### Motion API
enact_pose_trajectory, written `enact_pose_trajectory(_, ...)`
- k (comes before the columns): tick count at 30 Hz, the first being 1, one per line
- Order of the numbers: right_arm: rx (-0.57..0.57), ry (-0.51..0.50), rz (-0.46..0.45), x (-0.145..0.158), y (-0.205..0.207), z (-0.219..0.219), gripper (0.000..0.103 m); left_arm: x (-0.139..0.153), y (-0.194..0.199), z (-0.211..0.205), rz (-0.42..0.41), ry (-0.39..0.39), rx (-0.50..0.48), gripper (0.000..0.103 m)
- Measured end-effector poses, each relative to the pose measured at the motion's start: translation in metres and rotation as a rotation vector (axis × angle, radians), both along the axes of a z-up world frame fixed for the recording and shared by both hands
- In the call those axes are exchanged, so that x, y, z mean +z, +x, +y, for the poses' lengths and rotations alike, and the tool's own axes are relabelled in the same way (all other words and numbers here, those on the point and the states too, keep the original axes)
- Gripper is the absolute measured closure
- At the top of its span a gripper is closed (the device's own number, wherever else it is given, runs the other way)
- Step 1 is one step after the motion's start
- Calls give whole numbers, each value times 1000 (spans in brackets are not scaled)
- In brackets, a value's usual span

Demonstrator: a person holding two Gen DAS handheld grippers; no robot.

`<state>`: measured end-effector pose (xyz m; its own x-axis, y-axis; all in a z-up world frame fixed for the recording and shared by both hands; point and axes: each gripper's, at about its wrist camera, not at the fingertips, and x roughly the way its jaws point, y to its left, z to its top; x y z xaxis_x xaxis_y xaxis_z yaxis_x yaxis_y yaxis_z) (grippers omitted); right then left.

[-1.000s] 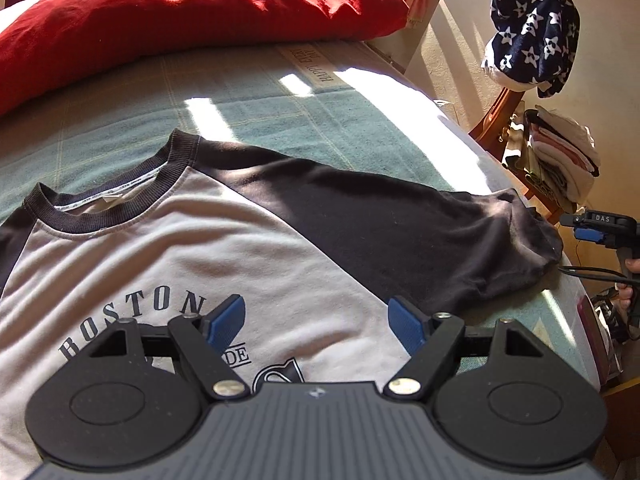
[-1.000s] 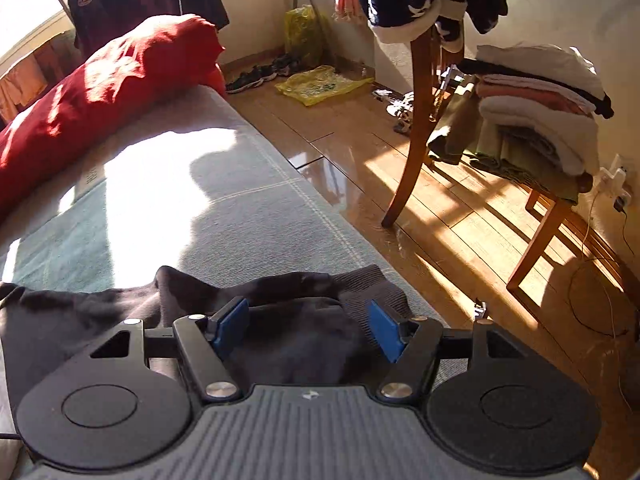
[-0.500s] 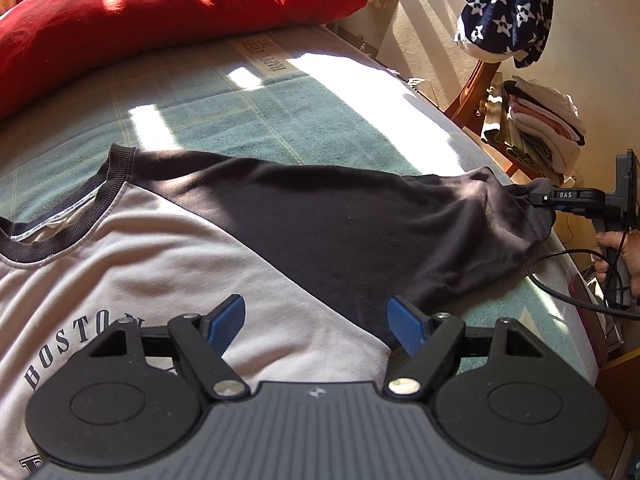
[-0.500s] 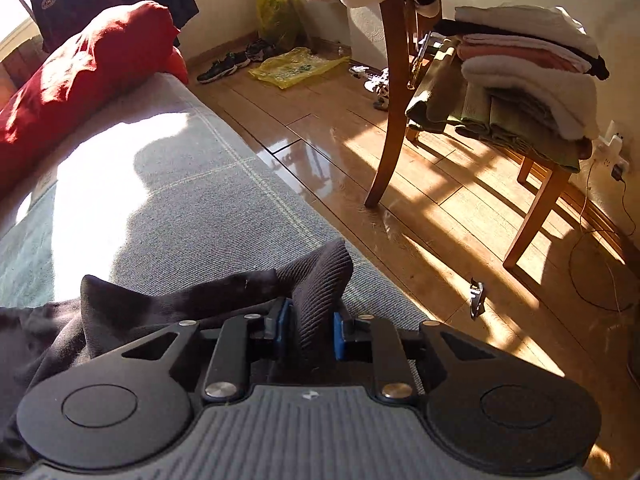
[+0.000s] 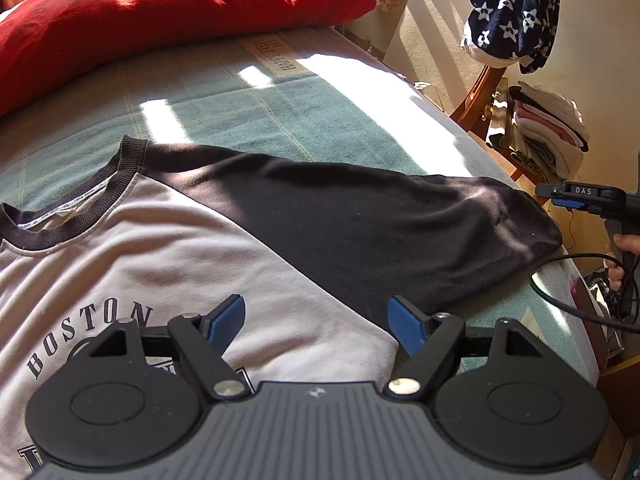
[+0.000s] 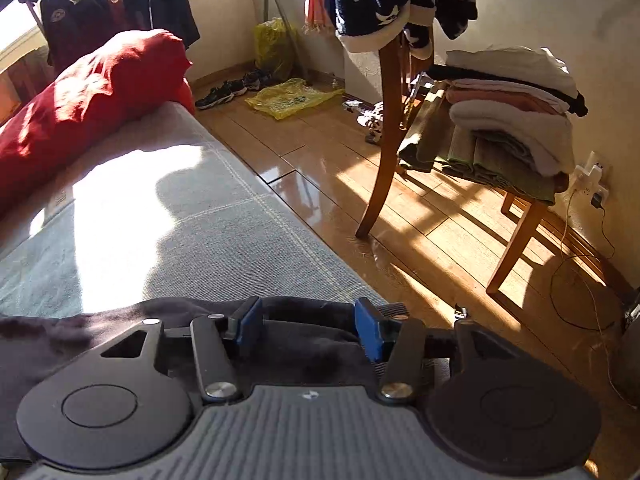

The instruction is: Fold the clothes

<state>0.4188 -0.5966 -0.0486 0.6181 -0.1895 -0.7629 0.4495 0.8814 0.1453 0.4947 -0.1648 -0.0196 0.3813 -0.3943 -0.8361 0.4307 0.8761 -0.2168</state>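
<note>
The raglan shirt (image 5: 168,264) is seen flat on the bed (image 5: 280,120), black sleeve (image 5: 380,220) toward 3 o'clock; with the left gripper (image 5: 316,320) and right gripper (image 6: 308,320) both spread (nothing pinched), the cuff could be bunched or missed if closed shallowly.

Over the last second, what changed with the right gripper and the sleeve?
The right gripper closed on the cuff of the black sleeve half a second ago, bunching it upward, then let go: its fingers are apart again and the sleeve lies flat on the bed, cuff at the edge. The left gripper stayed open above the Boston shirt, only swaying sideways and back.
</note>
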Motion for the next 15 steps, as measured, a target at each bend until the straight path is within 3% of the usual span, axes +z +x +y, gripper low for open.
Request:
enact_pose_trajectory(4,145,73,17,-17,31,31,43,0,-2,1,-1,-2,4,24)
enact_pose_trajectory(9,60,56,88,-32,37,0,42,1,-7,9,-8,10,2,24)
enact_pose_trajectory(11,17,45,118,-38,38,-15,32,1,-8,15,-11,20,15,24)
enact_pose_trajectory(15,31,30,121,-18,35,-8,32,2,-8,28,-12,24,55,24)
